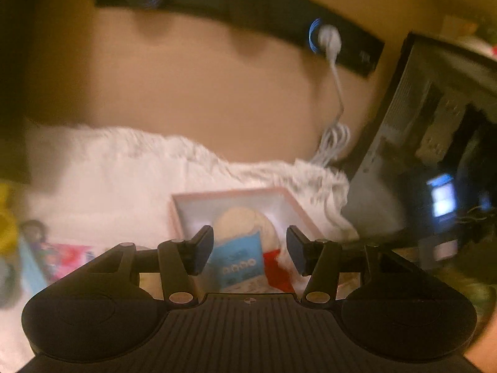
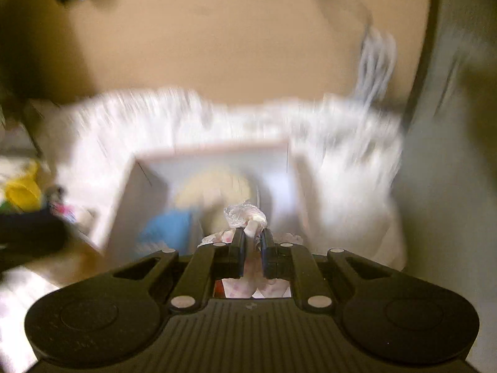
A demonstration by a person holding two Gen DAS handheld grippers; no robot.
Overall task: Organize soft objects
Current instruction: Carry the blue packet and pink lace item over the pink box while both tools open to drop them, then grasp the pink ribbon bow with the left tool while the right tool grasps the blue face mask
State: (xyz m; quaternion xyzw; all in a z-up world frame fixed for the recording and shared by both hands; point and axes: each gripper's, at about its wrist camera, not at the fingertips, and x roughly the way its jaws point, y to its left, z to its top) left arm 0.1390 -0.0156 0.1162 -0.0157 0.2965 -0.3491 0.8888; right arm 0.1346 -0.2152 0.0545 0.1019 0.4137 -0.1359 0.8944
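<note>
A pink-rimmed white box (image 1: 248, 193) sits on a fluffy white rug (image 1: 108, 180). Inside it lie a round cream plush (image 1: 248, 220), a blue soft packet (image 1: 237, 261) and a red cloth piece (image 1: 276, 267). My left gripper (image 1: 250, 245) is open and empty just above the box, its fingers either side of the blue packet. My right gripper (image 2: 251, 242) is shut on a soft white item with pink spots in crinkly clear wrap (image 2: 245, 217), held over the same box (image 2: 217, 150). The right wrist view is blurred; the cream plush (image 2: 211, 186) and blue packet (image 2: 167, 230) show below.
A black computer tower (image 1: 419, 143) stands right of the rug. A white cable (image 1: 335, 93) hangs from a black wall strip (image 1: 248, 9). Colourful toys (image 1: 62, 255) and a yellow object (image 2: 21, 192) lie at left. A tan wall lies behind.
</note>
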